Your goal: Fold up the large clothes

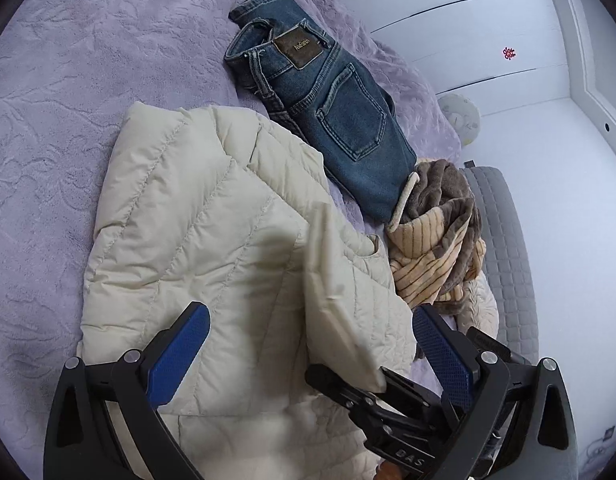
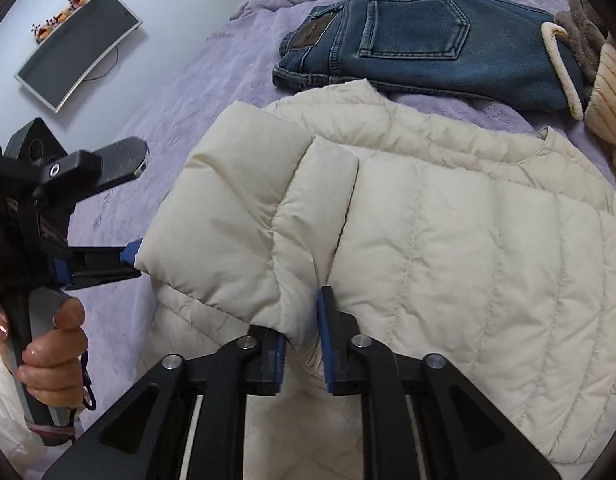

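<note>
Our right tongs (image 2: 301, 344) stand at a narrow gap with a fold of the cream quilted jacket (image 2: 428, 248) bunched between the blue pads; the pads look slack on it rather than clamped, so we judge this a letting-go of the sleeve just laid across the body. Our left tongs (image 1: 308, 344) are spread wide and hold nothing, poised over the near part of the jacket, though in the right wrist view their tip sits right at the folded sleeve's left edge, and whether it touches we cannot tell. The left hand (image 2: 51, 356) wraps the handle at the near left, the tool angled down across the purple bed (image 2: 179, 92). The jacket lies mid-bed, sleeve doubled inward to narrow it. Beyond it rest folded jeans (image 1: 328, 108) and, at the far right, a brown striped garment (image 1: 440, 236).
</note>
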Demonstrator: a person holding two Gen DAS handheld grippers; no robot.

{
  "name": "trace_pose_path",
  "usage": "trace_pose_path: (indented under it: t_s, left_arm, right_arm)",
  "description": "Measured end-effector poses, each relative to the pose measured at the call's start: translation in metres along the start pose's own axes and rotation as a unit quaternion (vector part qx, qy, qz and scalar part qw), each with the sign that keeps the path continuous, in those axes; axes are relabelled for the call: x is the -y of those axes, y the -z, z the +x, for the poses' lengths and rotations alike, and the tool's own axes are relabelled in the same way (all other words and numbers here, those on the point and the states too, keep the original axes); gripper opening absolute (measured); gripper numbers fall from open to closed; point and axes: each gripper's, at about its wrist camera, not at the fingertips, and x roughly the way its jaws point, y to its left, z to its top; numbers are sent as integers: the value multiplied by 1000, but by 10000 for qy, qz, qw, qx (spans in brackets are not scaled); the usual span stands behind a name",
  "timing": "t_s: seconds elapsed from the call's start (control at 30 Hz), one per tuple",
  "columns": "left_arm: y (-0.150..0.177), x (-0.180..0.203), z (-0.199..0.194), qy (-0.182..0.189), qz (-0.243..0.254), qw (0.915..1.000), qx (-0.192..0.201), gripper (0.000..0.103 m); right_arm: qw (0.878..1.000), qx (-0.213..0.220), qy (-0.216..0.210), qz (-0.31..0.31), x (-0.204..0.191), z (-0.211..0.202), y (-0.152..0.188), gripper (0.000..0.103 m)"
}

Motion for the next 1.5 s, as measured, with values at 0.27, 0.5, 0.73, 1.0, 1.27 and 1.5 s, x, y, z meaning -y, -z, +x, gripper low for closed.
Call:
trace_pose_path:
  t_s: [0.27,0.5,0.73,1.0,1.27,1.5]
  left_arm:
    - [8,19,33,-591,460,9965,-380,102]
    - [14,26,54,-1003,565,9910,-685,7]
    - [24,29,29,-915,699,9927,-365,7]
    - [43,3,46,-1445,804,9849,-518,7]
    - [39,9,43,-1581,936,9816,-529,7]
    - [42,9,48,-1685,1015,9791,-518,7]
  right_arm:
    - [9976,174,-288,604,22,-42,28,53]
    - [9940,-215,-94,1066,71,-65,84,53]
    - [9866,48,1233,1069,114,-84,97,18]
    - [9649,355,1621,2037,189,-96,114,11]
    - [9525,628,1229,2714,206,-96,124,11]
    - [9187,742,-73,3879,225,-133,165,16]
